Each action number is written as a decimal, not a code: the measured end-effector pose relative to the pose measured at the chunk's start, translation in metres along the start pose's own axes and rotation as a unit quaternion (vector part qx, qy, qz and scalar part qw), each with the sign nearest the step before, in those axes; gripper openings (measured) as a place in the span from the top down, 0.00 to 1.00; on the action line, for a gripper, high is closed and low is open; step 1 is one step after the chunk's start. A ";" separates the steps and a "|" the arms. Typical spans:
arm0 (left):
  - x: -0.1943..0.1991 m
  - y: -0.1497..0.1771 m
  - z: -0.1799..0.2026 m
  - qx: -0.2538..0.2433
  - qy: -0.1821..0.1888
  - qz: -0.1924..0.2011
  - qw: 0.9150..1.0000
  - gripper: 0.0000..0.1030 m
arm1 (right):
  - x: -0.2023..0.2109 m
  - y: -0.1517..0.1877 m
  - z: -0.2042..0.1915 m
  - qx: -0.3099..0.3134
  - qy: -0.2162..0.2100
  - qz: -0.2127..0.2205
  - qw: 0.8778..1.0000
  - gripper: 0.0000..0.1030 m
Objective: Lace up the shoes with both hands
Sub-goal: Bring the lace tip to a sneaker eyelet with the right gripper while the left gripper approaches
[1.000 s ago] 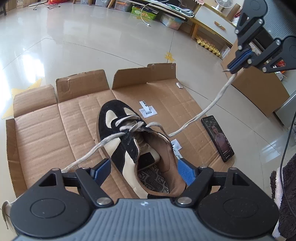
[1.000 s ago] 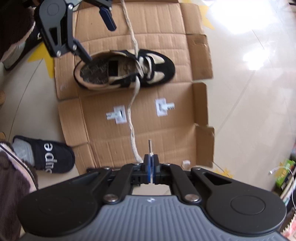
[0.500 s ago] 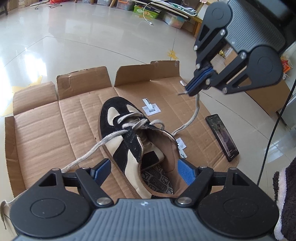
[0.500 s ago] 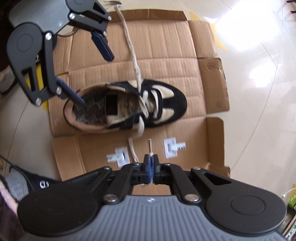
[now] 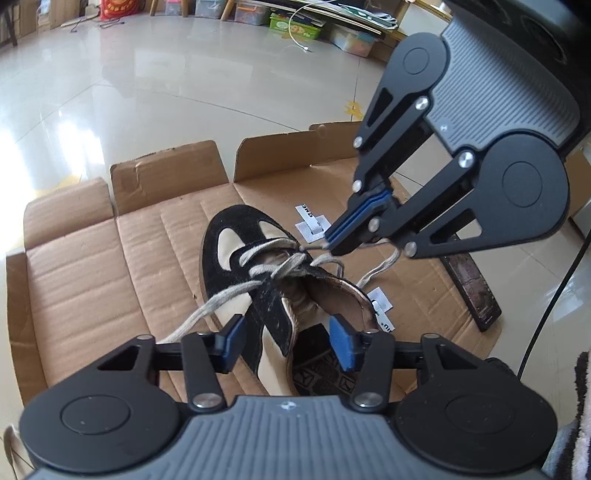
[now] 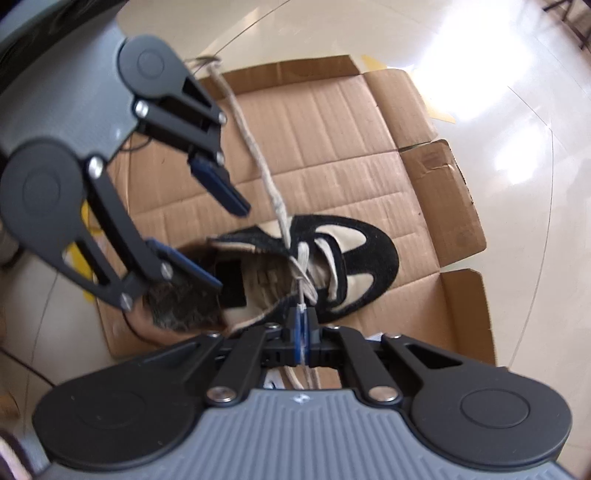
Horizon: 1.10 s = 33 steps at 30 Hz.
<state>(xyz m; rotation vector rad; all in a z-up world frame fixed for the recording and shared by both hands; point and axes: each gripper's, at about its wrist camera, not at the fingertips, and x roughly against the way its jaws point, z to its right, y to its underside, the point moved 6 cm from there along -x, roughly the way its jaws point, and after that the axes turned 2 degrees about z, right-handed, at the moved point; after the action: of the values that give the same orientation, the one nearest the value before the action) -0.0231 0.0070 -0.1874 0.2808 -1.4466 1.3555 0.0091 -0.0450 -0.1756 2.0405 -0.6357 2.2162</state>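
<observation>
Threading is in hand: your right tongs (image 5: 327,242), clamped on the lace tip (image 5: 323,244), need the next eyelet on the shoe (image 5: 236,258) while your left tongs (image 5: 286,341), closing on nothing, steady its collar.

A home living room: glossy tiled floor (image 5: 122,96), storage boxes (image 5: 293,26) (under low furniture).
</observation>
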 end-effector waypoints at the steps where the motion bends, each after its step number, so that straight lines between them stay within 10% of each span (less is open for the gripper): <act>1: -0.001 -0.001 0.001 -0.008 -0.005 0.001 1.000 0.61 | -0.002 0.000 0.000 -0.010 -0.003 0.008 1.000 0.99; 11: -0.001 -0.001 -0.004 -0.008 -0.016 0.017 1.000 0.88 | -0.010 0.008 -0.002 -0.078 -0.013 0.070 0.994 0.99; 16: 0.000 0.004 -0.035 0.124 0.010 0.018 0.992 0.91 | -0.012 0.009 -0.007 -0.066 -0.008 0.093 0.993 0.98; 22: -0.008 0.017 -0.066 0.272 0.054 0.006 0.961 0.91 | -0.019 0.004 -0.012 -0.048 -0.005 0.094 0.994 0.98; 33: -0.007 0.014 -0.056 0.241 0.049 0.018 0.969 0.91 | -0.026 -0.007 -0.011 -0.031 -0.027 0.053 0.998 0.98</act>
<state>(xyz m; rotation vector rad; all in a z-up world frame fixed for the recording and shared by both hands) -0.0019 0.0539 -0.2133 0.4944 -1.0277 1.7173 0.0039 -0.0291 -0.1993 2.0904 -0.8251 2.1729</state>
